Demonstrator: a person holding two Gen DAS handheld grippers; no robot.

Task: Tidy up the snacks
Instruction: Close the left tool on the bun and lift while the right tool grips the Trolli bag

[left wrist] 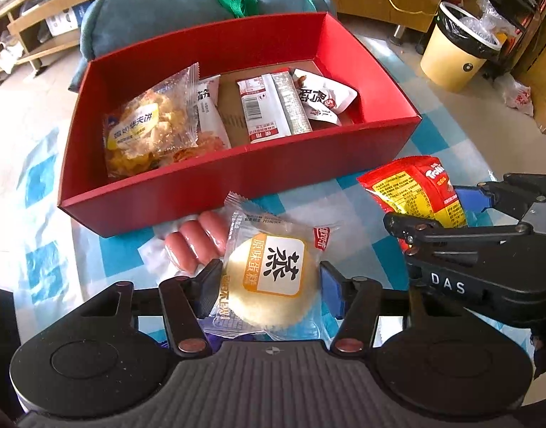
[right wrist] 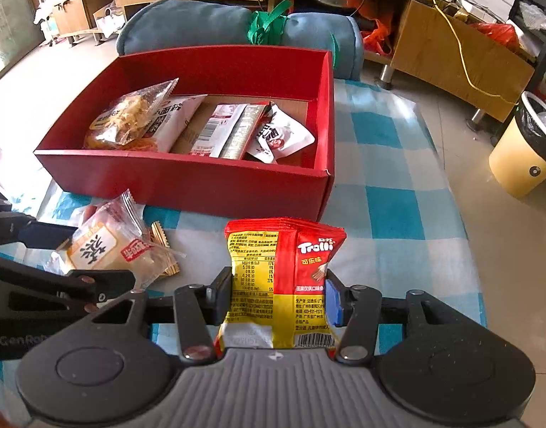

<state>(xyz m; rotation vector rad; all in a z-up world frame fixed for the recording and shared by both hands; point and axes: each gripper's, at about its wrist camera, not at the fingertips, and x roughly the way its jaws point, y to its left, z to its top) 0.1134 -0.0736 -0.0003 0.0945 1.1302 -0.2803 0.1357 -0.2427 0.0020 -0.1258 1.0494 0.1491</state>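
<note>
1. Gripping a wrapped steamed cake (left wrist: 273,278), the left gripper (left wrist: 271,287) has its fingers (left wrist: 331,290) closed partway, one pad on each side of the round cake, low in the left wrist frame.
2. In the right wrist frame the right gripper (right wrist: 278,294) is likewise closed partway on a red and yellow Trolli gummy bag (right wrist: 283,278), which stands upright between the pads at lower centre.
3. Risk at the pads: both wrappers are slick film. The cake is soft and could squash or slide inside its wrapper; the gummy bag is pinched across its lower body, so its top may flop or the bag may slip out if it is tilted.
4. Just beyond the left fingers, a clear pack of sausages (left wrist: 196,246) lies on the blue checked cloth (right wrist: 390,207), partly under the cake wrapper's edge; it could be dragged along if the two films cling.
5. The two grippers sit close side by side, so they could knock together on the way to the box.
6. The red box (left wrist: 237,182) fills mid-frame above the fingers, already holding a waffle pack (left wrist: 148,128) at left and white sachets at right. Its near wall stands between the held snacks and the inside, so a low carry could catch the rim.
</note>
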